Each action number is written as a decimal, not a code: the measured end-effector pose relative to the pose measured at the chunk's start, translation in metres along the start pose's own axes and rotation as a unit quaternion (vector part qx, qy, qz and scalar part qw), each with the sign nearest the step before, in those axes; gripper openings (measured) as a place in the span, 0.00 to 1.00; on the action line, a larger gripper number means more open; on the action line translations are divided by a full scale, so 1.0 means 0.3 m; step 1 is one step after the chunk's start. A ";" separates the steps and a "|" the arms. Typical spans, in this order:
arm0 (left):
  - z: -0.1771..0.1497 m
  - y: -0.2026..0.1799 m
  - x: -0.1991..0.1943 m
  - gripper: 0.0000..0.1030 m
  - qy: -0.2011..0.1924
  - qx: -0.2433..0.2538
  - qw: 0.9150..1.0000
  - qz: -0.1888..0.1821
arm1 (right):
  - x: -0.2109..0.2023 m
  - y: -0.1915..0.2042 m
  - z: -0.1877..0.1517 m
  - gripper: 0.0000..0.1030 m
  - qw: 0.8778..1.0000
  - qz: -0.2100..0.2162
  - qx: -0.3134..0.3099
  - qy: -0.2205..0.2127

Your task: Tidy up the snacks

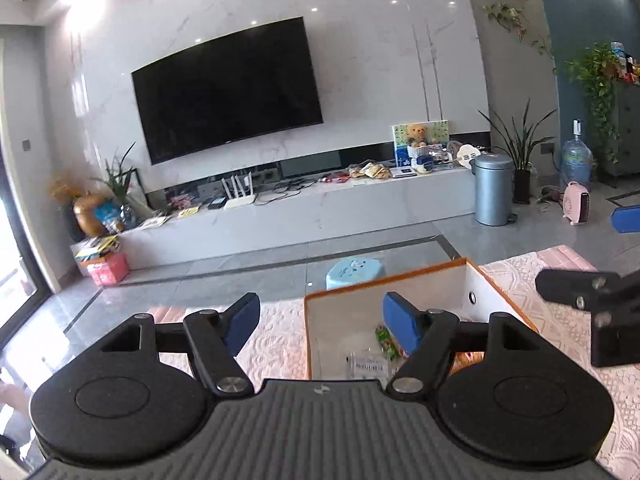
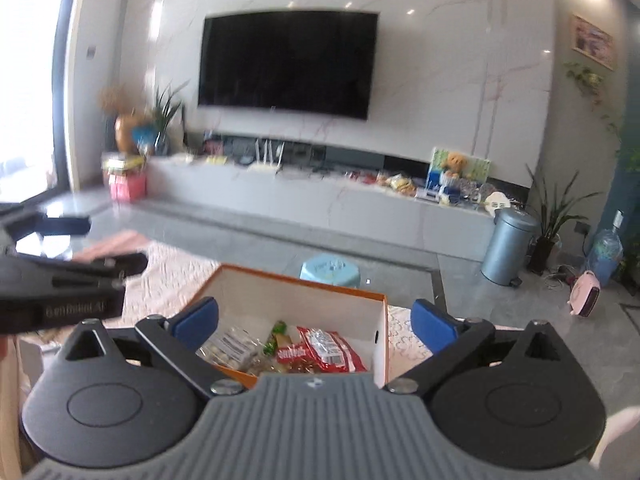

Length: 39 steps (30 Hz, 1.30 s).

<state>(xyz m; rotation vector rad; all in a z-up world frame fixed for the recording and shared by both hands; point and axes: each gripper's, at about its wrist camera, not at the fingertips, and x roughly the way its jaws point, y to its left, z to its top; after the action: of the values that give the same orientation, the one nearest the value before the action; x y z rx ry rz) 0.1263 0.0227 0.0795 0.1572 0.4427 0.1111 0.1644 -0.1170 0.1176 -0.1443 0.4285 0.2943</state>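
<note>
Both my claws, the left gripper (image 1: 320, 328) and right gripper (image 2: 316, 326), gape empty above the orange-rimmed white cardboard box (image 2: 380, 320). The packaged snacks (image 2: 320, 350) lie inside, below and ahead. I judge the stowing done; next, scan for strays.

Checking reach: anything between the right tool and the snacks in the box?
Nothing visible. The right tool hangs open above the orange-rimmed box, whose top is uncovered, with the red snack packet lying exposed inside.
</note>
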 end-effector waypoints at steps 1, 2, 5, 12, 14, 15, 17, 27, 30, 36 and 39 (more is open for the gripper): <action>-0.013 -0.003 -0.008 0.81 0.000 -0.008 1.000 0.000 | -0.017 0.006 -0.019 0.96 1.000 -0.006 0.006 -0.007; -0.026 -0.003 -0.017 0.81 -0.003 -0.018 1.000 -0.004 | -0.034 0.012 -0.042 0.96 1.000 -0.011 0.014 -0.015; -0.067 0.002 -0.032 0.81 -0.004 -0.033 0.999 -0.016 | -0.073 0.023 -0.113 0.96 0.998 -0.015 0.045 -0.031; -0.162 0.052 0.028 0.81 0.040 -0.105 0.993 -0.034 | -0.073 0.079 -0.276 0.96 0.994 -0.054 0.090 -0.039; -0.185 0.050 0.059 0.81 0.049 -0.103 0.993 -0.019 | -0.043 0.098 -0.313 0.96 0.993 -0.067 0.089 -0.035; -0.193 0.044 0.075 0.81 0.051 -0.095 0.994 -0.006 | -0.025 0.102 -0.325 0.96 0.993 -0.067 0.087 -0.030; -0.216 0.034 0.097 0.81 0.056 -0.083 0.995 0.006 | 0.011 0.100 -0.348 0.96 0.993 -0.062 0.098 -0.018; -0.297 -0.022 0.183 0.82 0.090 -0.080 0.993 0.000 | 0.137 0.072 -0.405 0.96 0.992 -0.060 0.114 0.011; -0.307 -0.034 0.194 0.82 0.096 -0.067 0.993 0.003 | 0.154 0.059 -0.416 0.96 0.992 -0.062 0.112 0.012; -0.318 -0.028 0.207 0.82 0.108 -0.070 0.992 -0.006 | 0.169 0.060 -0.421 0.96 0.992 -0.068 0.106 0.009; -0.317 -0.025 0.202 0.82 0.109 -0.070 0.992 -0.007 | 0.167 0.063 -0.422 0.96 0.992 -0.066 0.105 0.008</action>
<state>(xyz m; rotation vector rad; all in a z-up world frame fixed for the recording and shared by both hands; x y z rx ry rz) 0.1399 0.0360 -0.0318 0.0036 0.6514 0.1457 0.1531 -0.1118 -0.0193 0.0302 0.4615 0.1161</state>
